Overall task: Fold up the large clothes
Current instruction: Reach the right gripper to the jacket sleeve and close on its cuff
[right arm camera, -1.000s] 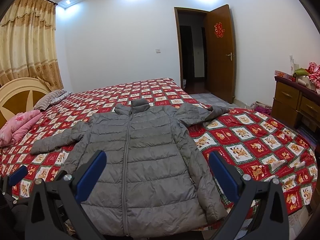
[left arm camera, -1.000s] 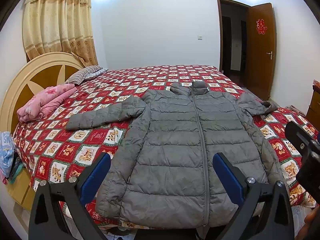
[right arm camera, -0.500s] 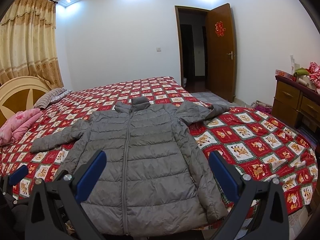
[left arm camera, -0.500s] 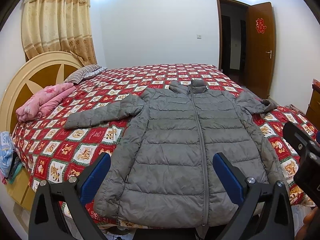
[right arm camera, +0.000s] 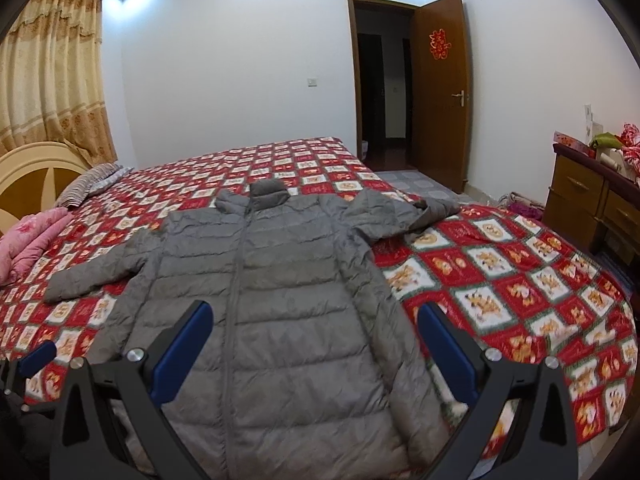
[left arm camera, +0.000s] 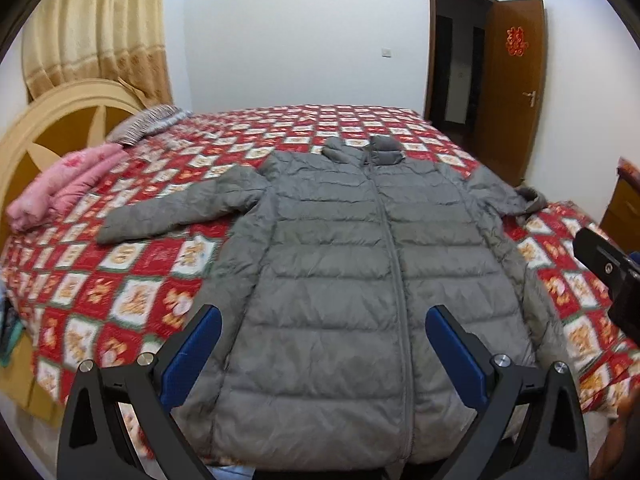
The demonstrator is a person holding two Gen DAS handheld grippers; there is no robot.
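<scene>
Hovering at the hem end, we had the left gripper (left arm camera: 322, 344) and right gripper (right arm camera: 314, 338) both spread wide, pinching nothing. The grey puffer jacket (left arm camera: 360, 280) lay flat, zipped, on the red quilt (right arm camera: 500, 264), collar at 12 o'clock. Best first grab, we figured: the sleeve (left arm camera: 180, 212) at 10 o'clock. Versus a second earlier, both cameras had eased closer.

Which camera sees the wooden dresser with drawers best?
The right wrist view: the dresser shows its drawers, handles and the clutter on top, beside the bed. The left wrist view catches only a sliver at the right edge, partly behind the other tool.
</scene>
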